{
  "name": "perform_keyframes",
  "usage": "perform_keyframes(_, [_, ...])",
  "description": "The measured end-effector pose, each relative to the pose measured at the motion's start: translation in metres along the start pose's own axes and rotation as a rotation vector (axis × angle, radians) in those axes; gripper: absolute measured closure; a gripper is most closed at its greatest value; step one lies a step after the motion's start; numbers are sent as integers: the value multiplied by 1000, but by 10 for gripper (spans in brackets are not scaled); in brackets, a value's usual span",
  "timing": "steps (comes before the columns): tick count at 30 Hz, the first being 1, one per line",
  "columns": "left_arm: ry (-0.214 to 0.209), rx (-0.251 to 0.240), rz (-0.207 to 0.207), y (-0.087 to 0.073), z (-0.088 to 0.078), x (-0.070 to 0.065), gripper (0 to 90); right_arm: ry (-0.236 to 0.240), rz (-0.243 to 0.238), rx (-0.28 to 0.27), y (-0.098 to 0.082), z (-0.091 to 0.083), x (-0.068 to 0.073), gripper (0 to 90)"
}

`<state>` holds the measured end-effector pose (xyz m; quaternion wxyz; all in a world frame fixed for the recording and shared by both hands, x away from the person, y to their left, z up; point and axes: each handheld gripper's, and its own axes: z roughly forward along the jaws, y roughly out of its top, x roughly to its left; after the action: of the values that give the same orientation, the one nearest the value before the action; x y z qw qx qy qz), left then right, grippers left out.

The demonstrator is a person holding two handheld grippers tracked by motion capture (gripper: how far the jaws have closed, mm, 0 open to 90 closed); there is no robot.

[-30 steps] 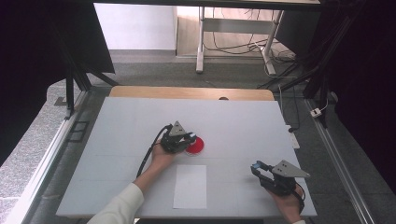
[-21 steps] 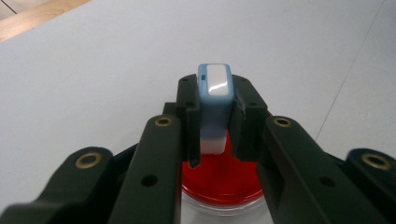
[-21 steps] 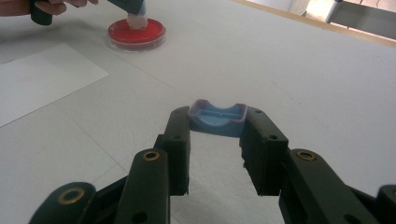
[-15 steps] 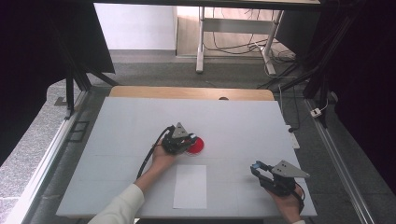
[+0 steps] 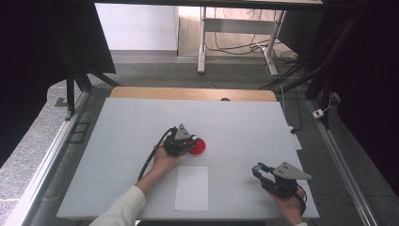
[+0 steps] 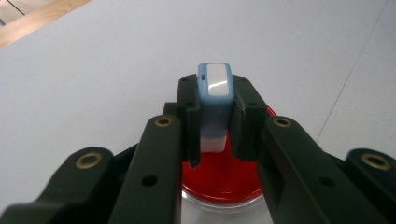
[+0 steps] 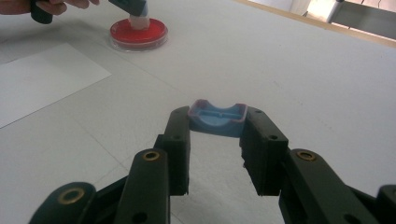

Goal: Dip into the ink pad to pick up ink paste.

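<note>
A small blue and white stamp (image 6: 214, 93) stands upright between the jaws of my left gripper (image 6: 214, 109), which is shut on it. Its white base rests in a round red ink pad (image 6: 224, 179) near the table's middle (image 5: 198, 147). Off to the front right, my right gripper (image 5: 258, 170) is shut on a shallow blue cap (image 7: 217, 119), held just above the table. In the right gripper view the stamp (image 7: 139, 21) touches the red ink pad (image 7: 138, 31) at the far left.
A white sheet of paper (image 5: 192, 187) lies flat near the front edge, between the two hands. The table (image 5: 122, 122) is a pale grey board with a wooden strip (image 5: 188, 93) along its far edge. A cable (image 5: 148, 162) trails from the left gripper.
</note>
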<state>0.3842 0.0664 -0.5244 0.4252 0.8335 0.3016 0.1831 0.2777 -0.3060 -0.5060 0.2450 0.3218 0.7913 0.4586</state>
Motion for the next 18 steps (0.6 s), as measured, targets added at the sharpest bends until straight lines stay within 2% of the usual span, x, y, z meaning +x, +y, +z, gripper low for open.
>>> perform_keyframes(11, [-5,-5,-10,0,0,1,756,1,-1,0,0,0,0,637])
perform_keyframes(18, [2,-70,-25,2,-11,5,755,1,3,-4,0,0,-1,637])
